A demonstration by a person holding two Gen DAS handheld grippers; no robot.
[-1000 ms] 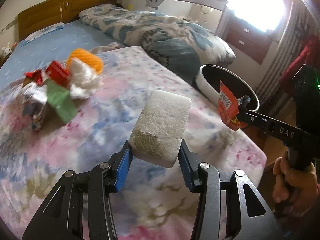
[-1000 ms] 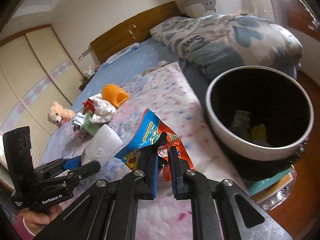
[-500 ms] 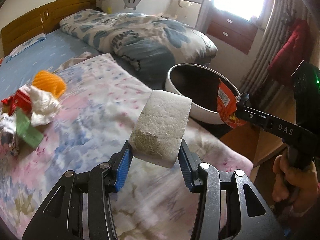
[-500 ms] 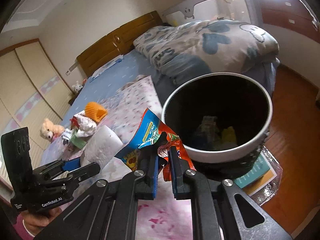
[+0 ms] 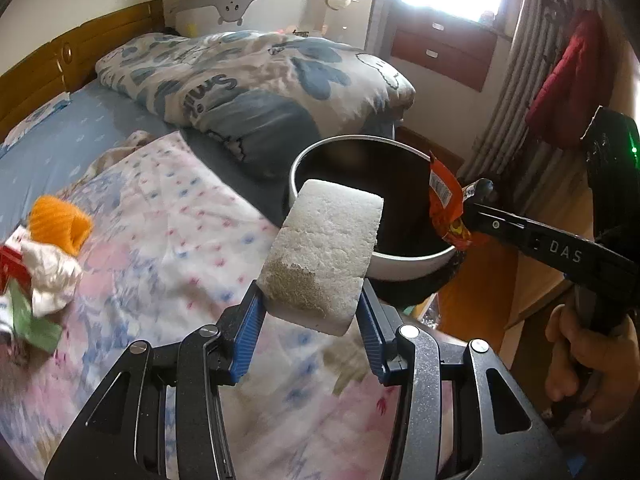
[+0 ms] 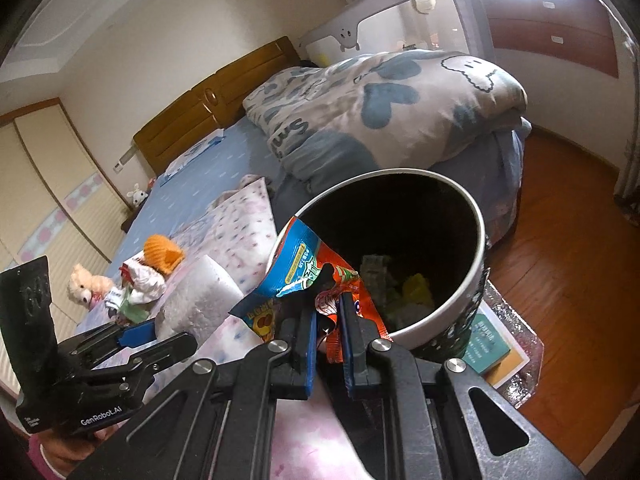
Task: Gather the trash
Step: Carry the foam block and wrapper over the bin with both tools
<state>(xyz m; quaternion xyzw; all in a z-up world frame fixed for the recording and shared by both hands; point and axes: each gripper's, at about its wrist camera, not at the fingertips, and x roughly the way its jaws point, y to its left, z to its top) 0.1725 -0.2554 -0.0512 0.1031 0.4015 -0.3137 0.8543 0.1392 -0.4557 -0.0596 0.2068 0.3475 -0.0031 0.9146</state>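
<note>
My left gripper [image 5: 310, 312] is shut on a white foam block [image 5: 324, 252], held over the bed's edge close to the round bin [image 5: 404, 261]. My right gripper [image 6: 328, 312] is shut on an orange and blue snack wrapper [image 6: 304, 272] at the near rim of the bin [image 6: 452, 300], which has a white rim, a dark inside and some trash at the bottom. The wrapper [image 5: 446, 208] and the right gripper [image 5: 476, 196] also show in the left wrist view, over the bin's right rim. The foam block [image 6: 200, 296] and left gripper [image 6: 160, 328] appear left of the bin.
A pile of leftover trash [image 5: 44, 248] with an orange piece, crumpled white paper and red and green scraps lies on the floral sheet [image 5: 160, 240]. A folded quilt [image 5: 256, 80] lies behind the bin. Wooden floor [image 6: 560, 248] surrounds the bin; a booklet [image 6: 488, 340] lies under it.
Both grippers have travelled from over the bed toward the bin, carrying the foam block and the wrapper. The bin now looms larger and the trash pile has slid to the left.
</note>
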